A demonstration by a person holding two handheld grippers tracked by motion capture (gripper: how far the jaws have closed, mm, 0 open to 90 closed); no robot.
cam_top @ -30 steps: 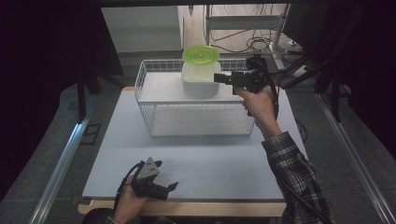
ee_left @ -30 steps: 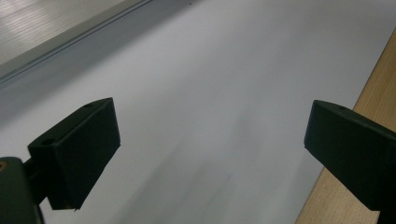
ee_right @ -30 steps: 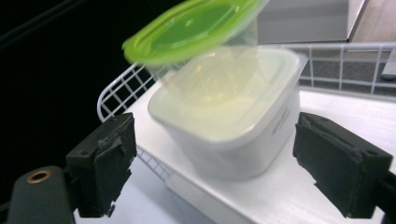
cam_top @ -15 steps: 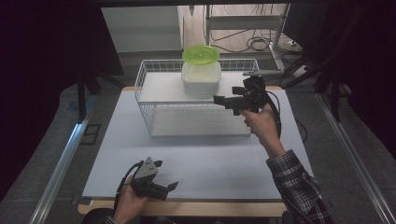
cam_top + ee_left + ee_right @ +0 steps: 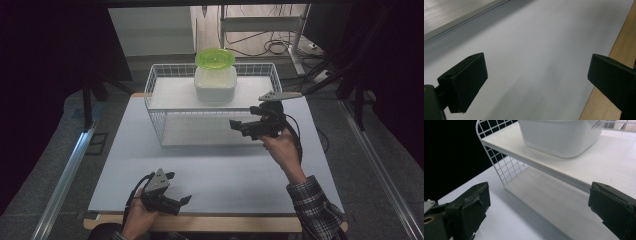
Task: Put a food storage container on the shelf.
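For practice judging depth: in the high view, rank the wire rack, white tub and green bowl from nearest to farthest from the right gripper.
1. Wire rack, beside the right gripper.
2. White tub, on the rack's upper shelf.
3. Green bowl, atop the tub.

We see our left gripper [image 5: 536,82] with its two black jaws set wide apart, nothing held between them. Below them lies the smooth pale grey-white table mat [image 5: 531,50], bare where the jaws look down on it. Along the right runs the light wooden table edge [image 5: 621,47], beside the right-hand jaw. At the upper left, a pale metal rail [image 5: 456,27] borders the mat, with a ribbed grey floor [image 5: 446,10] beyond it.
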